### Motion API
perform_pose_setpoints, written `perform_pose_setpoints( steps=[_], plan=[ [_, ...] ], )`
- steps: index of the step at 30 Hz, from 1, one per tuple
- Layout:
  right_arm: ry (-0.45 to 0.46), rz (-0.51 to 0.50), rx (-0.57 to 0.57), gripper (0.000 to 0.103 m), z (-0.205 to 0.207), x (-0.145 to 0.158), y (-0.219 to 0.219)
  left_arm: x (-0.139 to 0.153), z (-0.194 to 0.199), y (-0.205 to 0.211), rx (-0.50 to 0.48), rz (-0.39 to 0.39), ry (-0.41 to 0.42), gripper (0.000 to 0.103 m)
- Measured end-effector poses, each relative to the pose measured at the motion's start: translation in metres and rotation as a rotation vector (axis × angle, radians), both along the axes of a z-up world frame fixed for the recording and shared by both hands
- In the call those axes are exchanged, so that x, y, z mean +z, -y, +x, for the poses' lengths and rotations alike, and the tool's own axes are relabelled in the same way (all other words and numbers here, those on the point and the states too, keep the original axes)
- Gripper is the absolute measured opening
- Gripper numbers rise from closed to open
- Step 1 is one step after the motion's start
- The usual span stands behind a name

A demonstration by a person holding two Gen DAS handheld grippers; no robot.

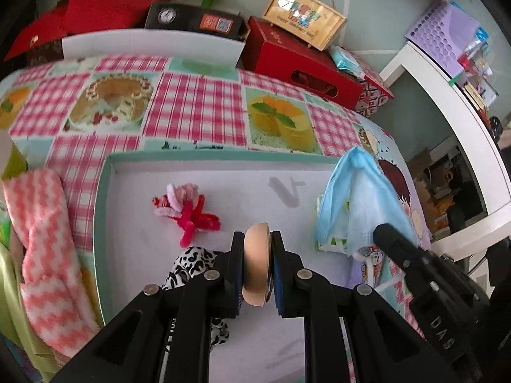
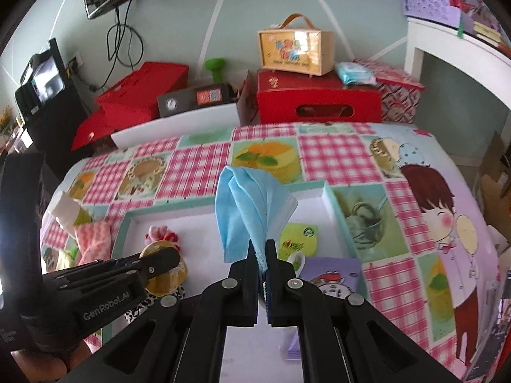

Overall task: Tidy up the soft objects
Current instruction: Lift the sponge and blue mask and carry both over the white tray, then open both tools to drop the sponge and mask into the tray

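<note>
While L gripper [image 1: 258,266] fingers clamp a beige puff [image 1: 255,265] & R gripper [image 2: 262,257] pinches a blue mask [image 2: 246,204] over the tray [image 1: 105,172], pink headband [image 1: 44,233] remains on worktop [image 1: 191,95].

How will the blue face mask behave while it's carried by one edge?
The blue face mask is probably floppy: it folds and bunches above the right gripper. Likely very light, since a thin pinch holds it. It may snag or drape on the tray rim.

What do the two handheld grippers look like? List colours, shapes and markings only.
Both the left gripper and the right gripper are matte black plastic, with two flat parallel fingers on angular linkage arms joined by round silver pivot pins. The inner pads look dark blue. White lettering runs along each body; "GenRobot.AI" is readable on the left one. No cables or sleeves show.
</note>
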State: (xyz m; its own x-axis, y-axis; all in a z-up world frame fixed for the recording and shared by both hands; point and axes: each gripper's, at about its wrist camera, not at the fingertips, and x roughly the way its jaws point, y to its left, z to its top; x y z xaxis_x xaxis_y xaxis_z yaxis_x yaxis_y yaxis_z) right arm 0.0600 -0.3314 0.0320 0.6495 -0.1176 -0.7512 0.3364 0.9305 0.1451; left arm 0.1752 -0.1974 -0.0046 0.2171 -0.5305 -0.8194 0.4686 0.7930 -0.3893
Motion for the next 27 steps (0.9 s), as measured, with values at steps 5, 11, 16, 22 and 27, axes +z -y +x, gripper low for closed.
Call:
perform_pose_setpoints(
  steps=[5, 11, 16, 22, 27],
  plan=[
    [-0.052, 0.009, 0.028, 0.005, 0.009, -0.015, -0.007, -0.008, 0.003, -0.002, 0.019, 0.009, -0.022, 0.016],
    [-0.091, 0.001, 0.063, 0.006, 0.016, -0.023, -0.016, -0.015, 0.005, 0.0, 0.023, 0.032, -0.043, 0.016],
    [-0.109, -0.005, 0.072, 0.006, 0.017, -0.025, -0.018, -0.018, 0.007, 0.0, 0.031, 0.053, -0.058, 0.023],
    [-0.111, -0.029, 0.075, 0.006, 0.017, -0.021, -0.019, -0.011, 0.008, -0.005, 0.041, 0.053, -0.064, 0.038],
    [-0.095, -0.062, 0.061, 0.023, 0.011, -0.011, -0.018, 0.005, 0.007, -0.011, 0.048, 0.065, -0.034, 0.044]
  ],
)
